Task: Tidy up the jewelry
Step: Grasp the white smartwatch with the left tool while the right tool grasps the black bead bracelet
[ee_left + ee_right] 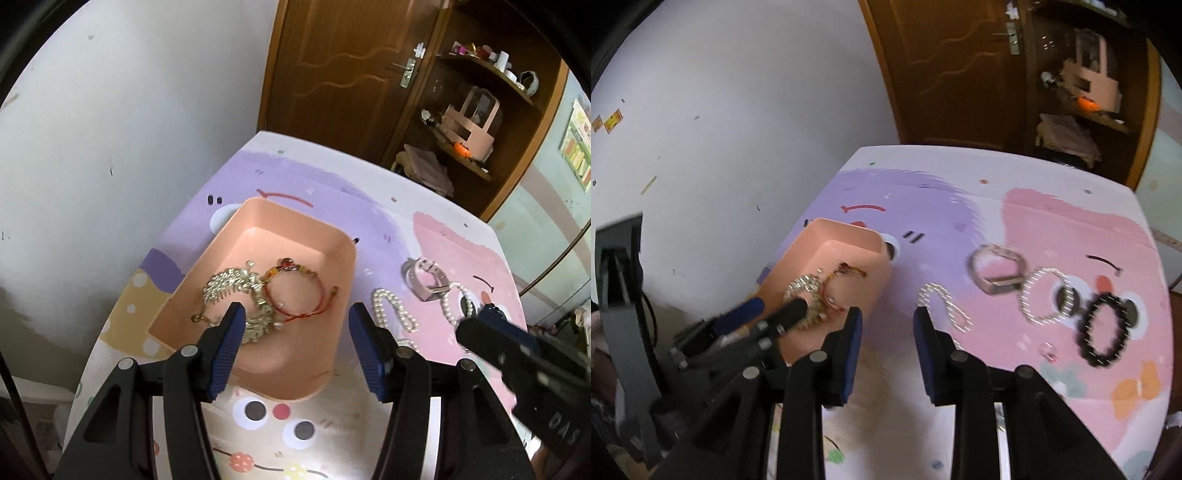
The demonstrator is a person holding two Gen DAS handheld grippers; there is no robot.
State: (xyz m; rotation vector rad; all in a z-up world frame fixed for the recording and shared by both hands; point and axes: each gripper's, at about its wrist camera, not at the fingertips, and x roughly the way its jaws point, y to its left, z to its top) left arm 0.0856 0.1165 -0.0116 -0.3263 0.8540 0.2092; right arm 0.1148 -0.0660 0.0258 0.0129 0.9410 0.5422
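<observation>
A pink tray (334, 240) sits on the table and holds a gold chain piece (236, 291) and a red cord bracelet (295, 291). My left gripper (293, 314) is open and empty, hovering over the tray's near half. On the cloth right of the tray lie a pearl strand (391, 310), a silver watch (424, 280) and a second pearl bracelet (456, 302). My right gripper (886, 319) is open and empty, above the cloth between the tray (849, 236) and the pearl strand (945, 302). A black bead bracelet (1102, 332) lies further right.
The table has a cartoon cloth (461, 240) in purple and pink. A white wall stands to the left. A brown door (343, 62) and a shelf unit (476, 110) with clutter stand behind the table. A small ring (1047, 349) lies near the black bracelet.
</observation>
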